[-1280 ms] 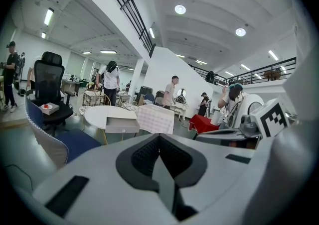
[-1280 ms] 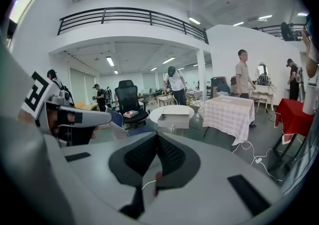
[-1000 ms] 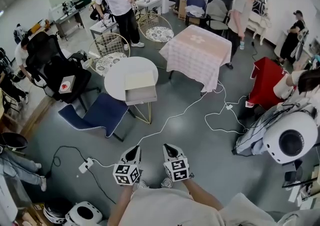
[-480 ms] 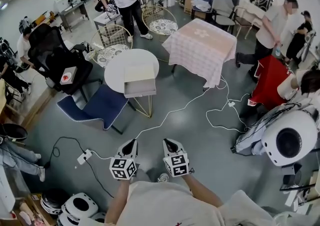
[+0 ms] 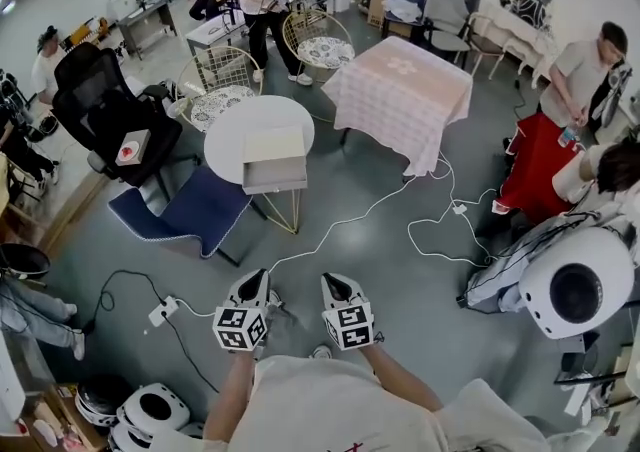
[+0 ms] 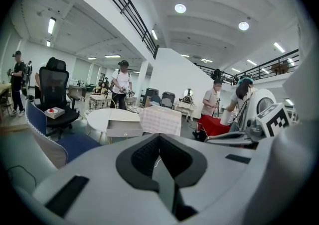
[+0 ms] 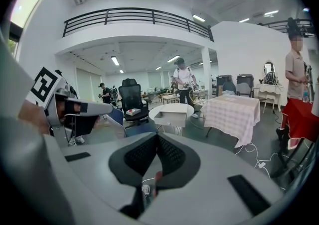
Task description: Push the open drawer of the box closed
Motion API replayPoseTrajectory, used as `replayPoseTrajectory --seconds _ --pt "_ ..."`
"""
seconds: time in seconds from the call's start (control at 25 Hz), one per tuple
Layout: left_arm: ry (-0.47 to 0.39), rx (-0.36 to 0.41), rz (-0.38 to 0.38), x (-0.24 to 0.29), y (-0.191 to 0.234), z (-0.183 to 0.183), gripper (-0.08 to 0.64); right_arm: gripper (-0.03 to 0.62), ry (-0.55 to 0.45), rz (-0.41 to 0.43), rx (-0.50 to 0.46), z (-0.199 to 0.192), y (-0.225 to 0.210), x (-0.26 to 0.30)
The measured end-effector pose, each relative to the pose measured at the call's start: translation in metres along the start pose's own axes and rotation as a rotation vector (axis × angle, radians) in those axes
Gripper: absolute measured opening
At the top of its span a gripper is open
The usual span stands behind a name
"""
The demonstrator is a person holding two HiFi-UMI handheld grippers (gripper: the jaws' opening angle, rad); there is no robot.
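The box (image 5: 273, 146) stands on a round white table (image 5: 228, 145) across the room, cream on top, with its grey drawer (image 5: 274, 176) pulled out toward me. Both grippers are far from it, held low in front of my body over the grey floor. My left gripper (image 5: 254, 283) and right gripper (image 5: 332, 284) sit side by side, both shut and holding nothing. In the left gripper view the drawer (image 6: 123, 128) shows beyond the shut left gripper (image 6: 159, 137). In the right gripper view the drawer (image 7: 171, 118) lies beyond the shut right gripper (image 7: 157, 137).
Between me and the table lie white cables (image 5: 350, 228) and a power strip (image 5: 160, 313). A blue lounge chair (image 5: 190, 212) and a black office chair (image 5: 105, 120) stand left of the table, a table with a pink checked cloth (image 5: 400, 90) to its right. Several people stand around.
Both grippers have drifted slightly up and left in the head view and stay shut. A person at the back right has walked further right.
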State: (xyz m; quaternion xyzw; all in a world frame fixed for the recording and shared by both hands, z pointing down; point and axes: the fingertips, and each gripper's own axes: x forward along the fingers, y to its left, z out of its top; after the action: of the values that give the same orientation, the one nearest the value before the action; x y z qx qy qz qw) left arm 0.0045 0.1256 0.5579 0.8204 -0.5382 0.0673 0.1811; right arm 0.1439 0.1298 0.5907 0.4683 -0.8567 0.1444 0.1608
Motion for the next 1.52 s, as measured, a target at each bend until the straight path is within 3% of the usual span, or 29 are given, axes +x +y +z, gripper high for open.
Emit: replayPoseTrajectory --seconds 0.56,1.24,1.52 --pt "0.009 -0.008 -0.028 0.038 0.02 0.004 0.012 0.017 0.016 0.0 -0.017 0.009 -0.013 0.041" --pt "0.027 -0.049 -0.074 0.103 0.107 0.036 0.012 0.017 0.077 -0.021 -0.028 0.048 -0.007 0.143" --pt "0.023 -0.043 -0.115 0.136 0.142 0.067 0.013 0.017 0.083 -0.059 -0.019 0.077 -0.01 0.186"
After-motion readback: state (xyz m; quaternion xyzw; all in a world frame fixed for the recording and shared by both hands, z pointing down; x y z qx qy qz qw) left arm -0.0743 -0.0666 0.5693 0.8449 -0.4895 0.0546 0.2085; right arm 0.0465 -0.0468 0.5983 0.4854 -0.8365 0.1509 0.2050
